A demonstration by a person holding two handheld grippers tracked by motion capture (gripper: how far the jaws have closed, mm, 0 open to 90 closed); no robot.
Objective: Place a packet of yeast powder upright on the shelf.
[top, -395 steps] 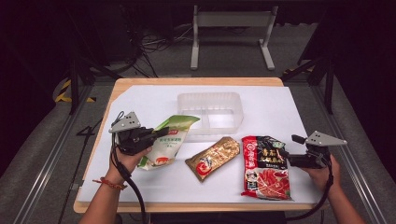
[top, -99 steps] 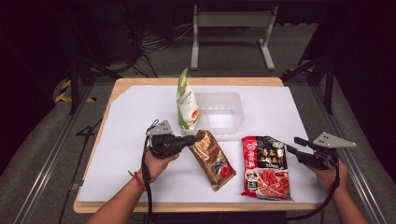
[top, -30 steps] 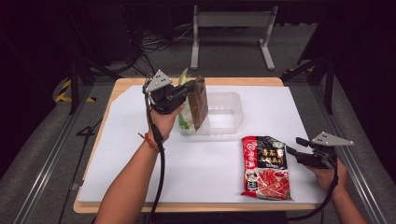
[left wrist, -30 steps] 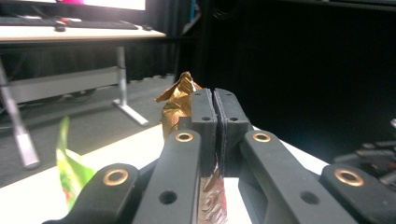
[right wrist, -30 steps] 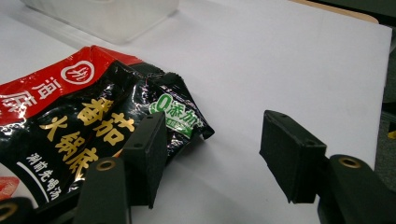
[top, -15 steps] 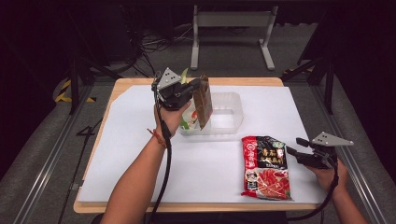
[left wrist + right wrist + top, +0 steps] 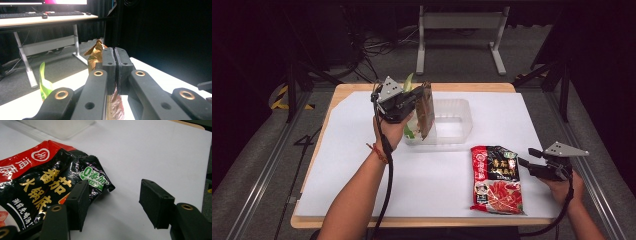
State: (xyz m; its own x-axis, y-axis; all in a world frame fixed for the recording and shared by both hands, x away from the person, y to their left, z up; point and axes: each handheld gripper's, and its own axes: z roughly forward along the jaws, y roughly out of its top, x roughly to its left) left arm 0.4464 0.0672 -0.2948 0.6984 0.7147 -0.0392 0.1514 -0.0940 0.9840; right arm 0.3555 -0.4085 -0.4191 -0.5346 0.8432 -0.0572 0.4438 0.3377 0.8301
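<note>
The left gripper (image 7: 416, 103) is clamped tight on a crinkly brown packet (image 7: 426, 111) and holds it up over the clear plastic tub (image 7: 452, 122), where a green packet (image 7: 408, 82) stands. I think the next move is lowering it in and letting go. The right gripper (image 7: 532, 162) rests open on the counter (image 7: 362, 170), beside a shiny red and black packet (image 7: 496, 172) lying flat.

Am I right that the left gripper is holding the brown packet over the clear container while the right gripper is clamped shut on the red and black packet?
Not quite. The left gripper does hold the brown packet over the clear container, but the right gripper is open; the right gripper view shows its jaws apart beside the red and black packet.
</note>
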